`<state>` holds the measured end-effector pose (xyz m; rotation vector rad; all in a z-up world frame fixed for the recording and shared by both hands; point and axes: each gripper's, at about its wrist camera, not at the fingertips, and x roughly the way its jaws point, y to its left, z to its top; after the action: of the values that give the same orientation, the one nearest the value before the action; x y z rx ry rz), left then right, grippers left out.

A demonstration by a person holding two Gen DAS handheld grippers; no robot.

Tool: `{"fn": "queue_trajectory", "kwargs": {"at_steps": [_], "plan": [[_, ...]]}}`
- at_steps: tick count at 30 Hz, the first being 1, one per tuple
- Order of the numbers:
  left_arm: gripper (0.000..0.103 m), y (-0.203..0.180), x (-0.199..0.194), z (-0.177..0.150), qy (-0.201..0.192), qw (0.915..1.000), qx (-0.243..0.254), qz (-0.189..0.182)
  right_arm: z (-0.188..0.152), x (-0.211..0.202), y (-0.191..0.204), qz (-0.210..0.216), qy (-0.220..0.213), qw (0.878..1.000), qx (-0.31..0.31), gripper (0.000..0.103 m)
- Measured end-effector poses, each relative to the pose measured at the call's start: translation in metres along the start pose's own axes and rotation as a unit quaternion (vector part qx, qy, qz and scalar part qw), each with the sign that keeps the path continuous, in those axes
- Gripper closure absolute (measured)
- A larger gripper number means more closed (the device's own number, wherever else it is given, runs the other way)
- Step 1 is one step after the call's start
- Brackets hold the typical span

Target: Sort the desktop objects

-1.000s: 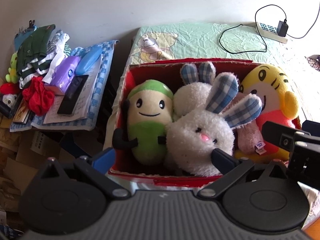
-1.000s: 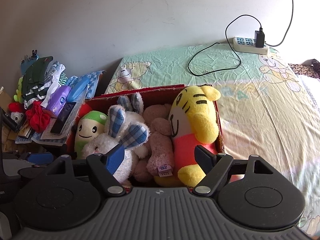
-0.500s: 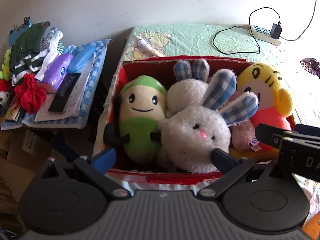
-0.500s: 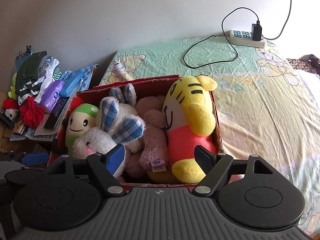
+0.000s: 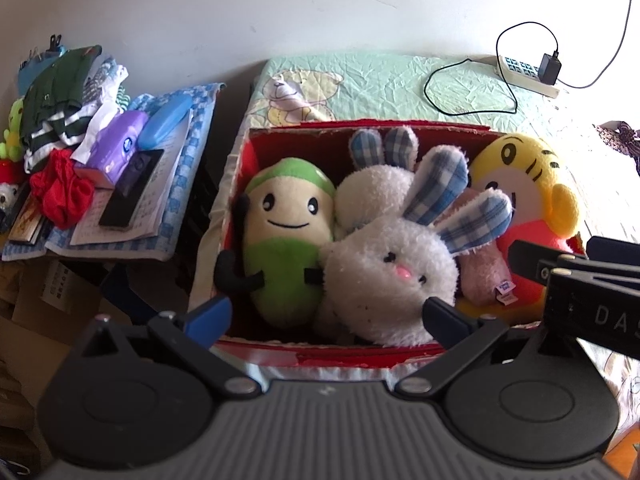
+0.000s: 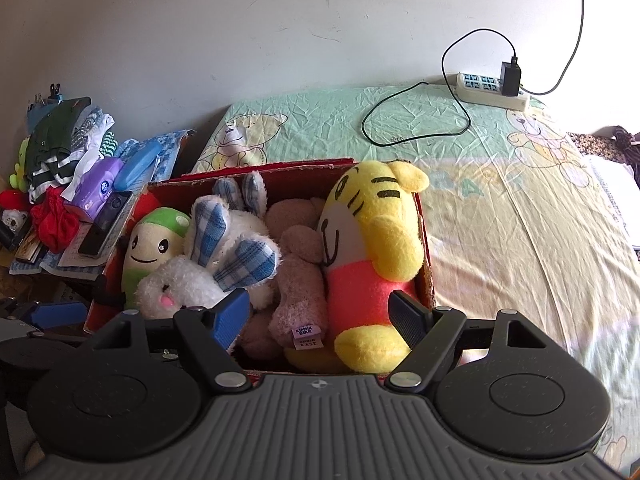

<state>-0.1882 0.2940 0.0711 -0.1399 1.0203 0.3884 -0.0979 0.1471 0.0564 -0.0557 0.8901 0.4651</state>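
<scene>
Both my left gripper (image 5: 327, 315) and right gripper (image 6: 320, 312) hang spread wide and empty above the red cardboard box (image 5: 344, 354), which holds a fluffy white plush rabbit (image 5: 390, 276) beside a yellow plush tiger (image 6: 376, 240).

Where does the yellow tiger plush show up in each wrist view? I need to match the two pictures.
Left wrist: the yellow tiger plush sits upper right, at the right end of the red box, partly behind the right gripper.
Right wrist: the tiger is centre frame, upright against the box's right wall, just ahead of the open fingers.
Shared landmark: the white rabbit plush, to the tiger's left in both.
</scene>
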Motion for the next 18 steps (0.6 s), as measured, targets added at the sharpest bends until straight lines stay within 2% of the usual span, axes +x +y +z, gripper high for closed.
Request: {"fn": "queue_trajectory", "kwargs": {"at_steps": [7,13,18], "plan": [[0.001,0.004,-0.003,0.008,0.001,0.9999,-0.003,0.014,0.008,0.002,0.006,-0.008,-0.01,1.0,-0.02,0.024],[0.001,0.006,0.0,0.023,0.022,0.9998,0.002,-0.002,0.012,0.008,0.006,-0.007,-0.003,1.0,-0.008,0.024],[0.001,0.004,-0.004,0.037,0.046,0.9985,0.01,-0.03,0.028,0.006,0.004,0.0,0.005,1.0,-0.008,0.024]]}}
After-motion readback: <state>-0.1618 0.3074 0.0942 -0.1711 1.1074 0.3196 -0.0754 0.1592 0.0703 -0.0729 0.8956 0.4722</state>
